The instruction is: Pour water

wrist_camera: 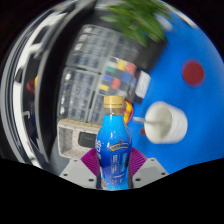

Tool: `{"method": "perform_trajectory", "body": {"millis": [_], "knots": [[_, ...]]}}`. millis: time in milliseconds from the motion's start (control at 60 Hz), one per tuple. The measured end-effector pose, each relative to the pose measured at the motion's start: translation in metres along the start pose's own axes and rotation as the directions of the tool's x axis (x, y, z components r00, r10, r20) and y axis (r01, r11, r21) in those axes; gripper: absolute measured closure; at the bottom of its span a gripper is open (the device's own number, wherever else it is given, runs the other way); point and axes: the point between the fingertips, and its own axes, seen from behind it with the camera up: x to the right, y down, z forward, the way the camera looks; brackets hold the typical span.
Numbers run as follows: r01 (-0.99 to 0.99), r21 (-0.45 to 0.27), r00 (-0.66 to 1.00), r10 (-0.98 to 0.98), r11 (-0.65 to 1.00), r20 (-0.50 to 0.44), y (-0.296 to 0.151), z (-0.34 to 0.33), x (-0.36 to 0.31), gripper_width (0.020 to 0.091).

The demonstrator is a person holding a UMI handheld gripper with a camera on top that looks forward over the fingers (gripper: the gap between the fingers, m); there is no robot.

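The gripper (114,170) holds a small plastic bottle (115,148) upright between its two fingers, and the magenta pads (90,160) press on it from both sides. The bottle is blue, with a smooth glossy label and a yellow-orange cap. Just beyond it, a little to the right, a white round cup (166,121) with a stick inside stands on a bright blue table (195,105). A flat red disc (193,72) lies farther on this surface. Behind are a wire rack (100,65) and green leaves (145,18).
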Motion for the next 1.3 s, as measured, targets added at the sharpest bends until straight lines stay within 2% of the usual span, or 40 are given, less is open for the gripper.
{"method": "perform_trajectory", "body": {"millis": [83, 233, 300, 367, 467, 633, 767, 917, 950, 1033, 1200, 1250, 1283, 1300], "knots": [[0.263, 0.080, 0.965, -0.261, 0.961, -0.034, -0.040, -0.010, -0.003, 0.0743], [0.602, 0.168, 0.798, -0.592, 0.780, -0.110, -0.104, -0.032, -0.020, 0.0725], [0.730, 0.217, 0.683, -0.704, 0.648, -0.193, -0.138, -0.048, -0.031, 0.0725], [0.818, 0.227, 0.575, -0.771, 0.529, -0.274, -0.171, -0.056, -0.017, 0.0724], [0.890, 0.167, 0.456, -0.812, 0.425, -0.363, -0.207, -0.060, 0.002, 0.0725], [0.925, 0.096, 0.374, -0.830, 0.368, -0.414, -0.243, -0.052, 0.059, 0.0727], [0.930, 0.066, 0.352, -0.825, 0.362, -0.441, -0.256, -0.044, 0.098, 0.0726], [0.926, 0.085, 0.367, -0.819, 0.369, -0.442, -0.262, -0.033, 0.123, 0.0723], [0.926, 0.078, 0.364, -0.820, 0.369, -0.443, -0.261, -0.031, 0.132, 0.0679], [0.931, 0.119, 0.362, -0.823, 0.346, -0.438, -0.258, -0.031, 0.128, 0.0688], [0.938, 0.119, 0.344, -0.830, 0.326, -0.439, -0.257, -0.035, 0.131, 0.0598], [0.935, 0.096, 0.348, -0.827, 0.342, -0.441, -0.254, -0.035, 0.136, 0.0577], [0.935, 0.069, 0.342, -0.833, 0.348, -0.436, -0.251, -0.034, 0.141, 0.0535], [0.935, 0.061, 0.339, -0.833, 0.348, -0.437, -0.248, -0.036, 0.142, 0.0490]]}}
